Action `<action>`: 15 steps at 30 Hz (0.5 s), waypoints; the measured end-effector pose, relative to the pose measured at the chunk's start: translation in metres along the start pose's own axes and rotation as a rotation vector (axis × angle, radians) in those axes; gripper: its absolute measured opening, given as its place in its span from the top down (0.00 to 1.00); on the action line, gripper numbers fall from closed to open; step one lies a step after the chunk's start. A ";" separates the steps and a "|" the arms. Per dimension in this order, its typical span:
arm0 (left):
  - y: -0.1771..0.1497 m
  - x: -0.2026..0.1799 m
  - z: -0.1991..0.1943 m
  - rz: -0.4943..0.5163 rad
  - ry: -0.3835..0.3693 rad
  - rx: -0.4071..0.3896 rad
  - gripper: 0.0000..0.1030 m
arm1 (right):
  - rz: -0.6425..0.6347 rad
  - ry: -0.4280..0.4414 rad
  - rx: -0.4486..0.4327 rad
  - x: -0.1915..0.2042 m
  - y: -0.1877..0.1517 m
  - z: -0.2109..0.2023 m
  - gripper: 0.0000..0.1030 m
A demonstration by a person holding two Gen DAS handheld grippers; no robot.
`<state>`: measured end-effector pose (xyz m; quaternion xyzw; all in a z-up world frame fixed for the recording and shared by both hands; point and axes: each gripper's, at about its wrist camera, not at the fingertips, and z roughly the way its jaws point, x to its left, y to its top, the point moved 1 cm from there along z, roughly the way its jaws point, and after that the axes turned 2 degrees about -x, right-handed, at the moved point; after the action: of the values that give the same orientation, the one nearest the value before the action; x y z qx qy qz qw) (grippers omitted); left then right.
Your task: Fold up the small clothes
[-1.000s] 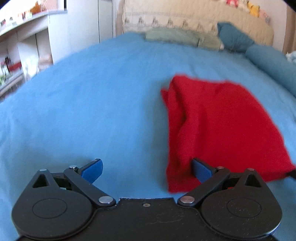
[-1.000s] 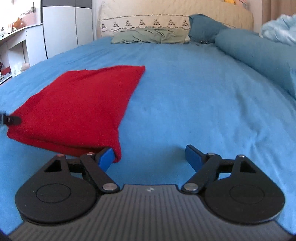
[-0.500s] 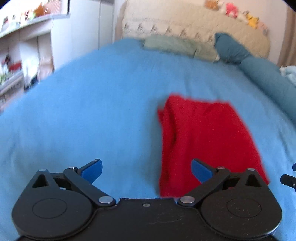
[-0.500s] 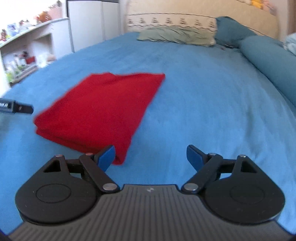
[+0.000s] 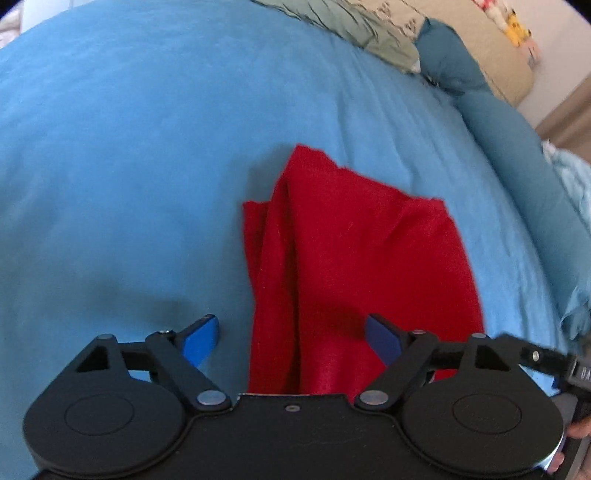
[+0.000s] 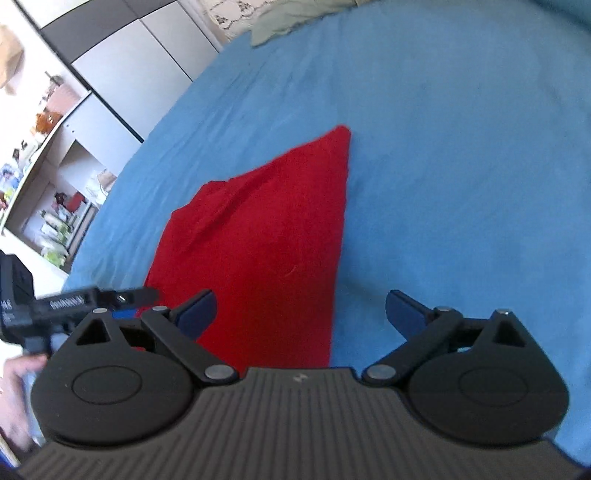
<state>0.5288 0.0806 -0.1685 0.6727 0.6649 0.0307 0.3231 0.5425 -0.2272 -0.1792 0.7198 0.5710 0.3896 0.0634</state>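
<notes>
A red folded garment (image 5: 354, 266) lies on the blue bed sheet (image 5: 129, 166). It also shows in the right wrist view (image 6: 266, 236). My left gripper (image 5: 291, 339) is open and empty, raised above the garment's near left edge. My right gripper (image 6: 301, 314) is open and empty, raised above the garment's near right edge. Each gripper shows at the edge of the other's view: the right one (image 5: 550, 362) and the left one (image 6: 74, 302). The garment's near edge is hidden behind both gripper bodies.
Green and teal pillows (image 5: 369, 33) and a beige headboard (image 5: 480, 40) lie at the bed's far end. A teal bolster (image 5: 517, 147) runs along the right. White cupboards and cluttered shelves (image 6: 74, 147) stand off the bed's left side.
Both grippers have risen and tilted down over the garment, so the cloth now lies between each pair of fingers in view. The garment itself lies as before.
</notes>
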 end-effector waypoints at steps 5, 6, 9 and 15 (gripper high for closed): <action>-0.004 0.000 0.004 0.044 -0.038 -0.024 0.33 | 0.005 0.023 0.007 0.002 -0.004 0.030 0.09; -0.004 -0.001 0.005 0.038 -0.066 -0.016 0.50 | -0.006 0.029 0.005 0.005 -0.004 0.032 0.27; -0.001 -0.003 0.004 0.016 -0.067 -0.014 0.69 | -0.031 0.015 0.007 0.013 -0.002 0.033 0.47; -0.006 -0.031 -0.029 0.064 -0.038 -0.052 0.75 | -0.087 0.012 -0.061 0.036 0.004 -0.001 0.61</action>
<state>0.5067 0.0632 -0.1365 0.6856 0.6357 0.0454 0.3519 0.5463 -0.1975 -0.1588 0.6896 0.5900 0.4082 0.0987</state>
